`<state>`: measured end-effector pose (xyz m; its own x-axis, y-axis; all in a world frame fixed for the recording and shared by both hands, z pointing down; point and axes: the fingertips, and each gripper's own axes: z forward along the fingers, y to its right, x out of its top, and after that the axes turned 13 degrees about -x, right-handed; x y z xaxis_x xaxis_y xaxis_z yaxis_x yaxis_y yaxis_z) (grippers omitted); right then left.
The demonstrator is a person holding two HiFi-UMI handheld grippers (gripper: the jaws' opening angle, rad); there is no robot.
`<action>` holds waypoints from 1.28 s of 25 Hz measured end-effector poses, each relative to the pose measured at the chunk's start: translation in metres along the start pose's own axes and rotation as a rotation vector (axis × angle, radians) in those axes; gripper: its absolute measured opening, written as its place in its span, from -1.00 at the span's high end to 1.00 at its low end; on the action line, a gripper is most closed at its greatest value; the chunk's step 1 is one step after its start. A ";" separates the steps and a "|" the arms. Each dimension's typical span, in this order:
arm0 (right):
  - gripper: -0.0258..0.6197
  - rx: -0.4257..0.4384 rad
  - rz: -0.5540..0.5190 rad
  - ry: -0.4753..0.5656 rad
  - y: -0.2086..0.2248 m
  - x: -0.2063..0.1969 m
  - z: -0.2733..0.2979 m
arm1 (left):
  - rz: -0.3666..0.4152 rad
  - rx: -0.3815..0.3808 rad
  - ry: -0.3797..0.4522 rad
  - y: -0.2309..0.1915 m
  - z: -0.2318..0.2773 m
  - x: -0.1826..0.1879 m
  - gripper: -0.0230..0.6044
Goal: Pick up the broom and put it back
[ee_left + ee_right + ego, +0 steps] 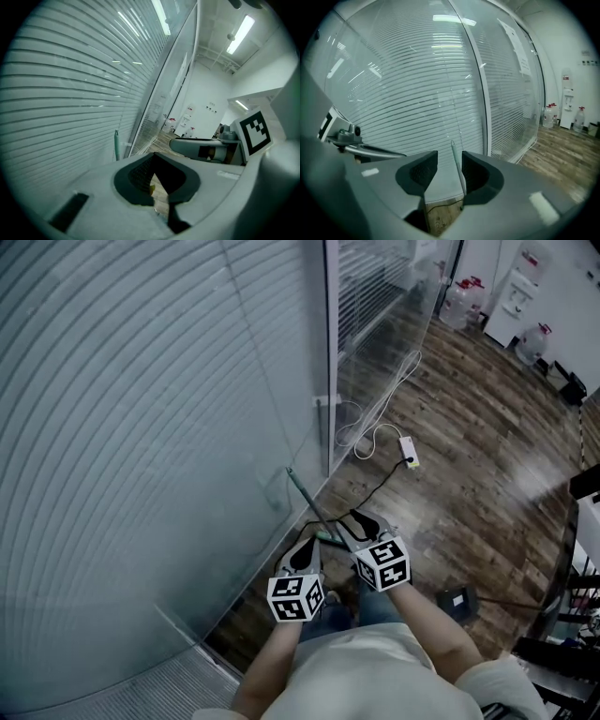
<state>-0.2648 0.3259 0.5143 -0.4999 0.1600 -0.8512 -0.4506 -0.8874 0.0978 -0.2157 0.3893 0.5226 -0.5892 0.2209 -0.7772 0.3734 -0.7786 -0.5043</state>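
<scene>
A glass wall [141,427] with lowered blinds fills the whole left side, curving close in front of the person; a pale metal post [330,352] splits it from the next pane; dark wood floor [469,474] runs off to the right. Just past the post a white cable [380,427] lies looped on the boards and ends in a power strip [409,452]; a thin black cord [375,488] trails from there toward the tongs; a small dark box [457,600] sits on the floor by the person's right arm. Far back stand big water bottles [459,304] beside a white dispenser [520,287]; how full they are I cannot tell.

The broom handle [300,488], thin and green, slants up with its tip against the glass; its brush end is hidden under the tongs. The right gripper [352,518] has the handle [457,164] passing through its tongs, lying along the inner face of one pad; the tongs [445,161] are released, the gap wider than the stick. The left gripper [312,545] sits just beside it, nearer the wall; its tongs [153,157] are clenched tip to tip on nothing, and the handle's tip [116,145] stands outside them, to their left. Both forearms reach forward and down from the body, close together, the marker cubes side by side.
</scene>
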 end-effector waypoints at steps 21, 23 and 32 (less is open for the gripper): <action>0.43 -0.092 0.084 0.096 0.002 0.005 -0.094 | 0.116 -0.147 -0.060 0.065 -0.027 0.000 0.92; 0.44 -0.097 0.100 0.101 0.000 0.004 -0.102 | 0.127 -0.152 -0.066 0.068 -0.030 0.001 0.92; 0.46 -0.100 0.116 0.114 -0.006 -0.010 -0.126 | 0.160 -0.178 -0.057 0.074 -0.038 -0.004 0.92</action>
<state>-0.1634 0.2753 0.4575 -0.4550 0.0090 -0.8904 -0.3160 -0.9365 0.1520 -0.1587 0.3527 0.4737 -0.5499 0.0652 -0.8327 0.5825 -0.6845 -0.4383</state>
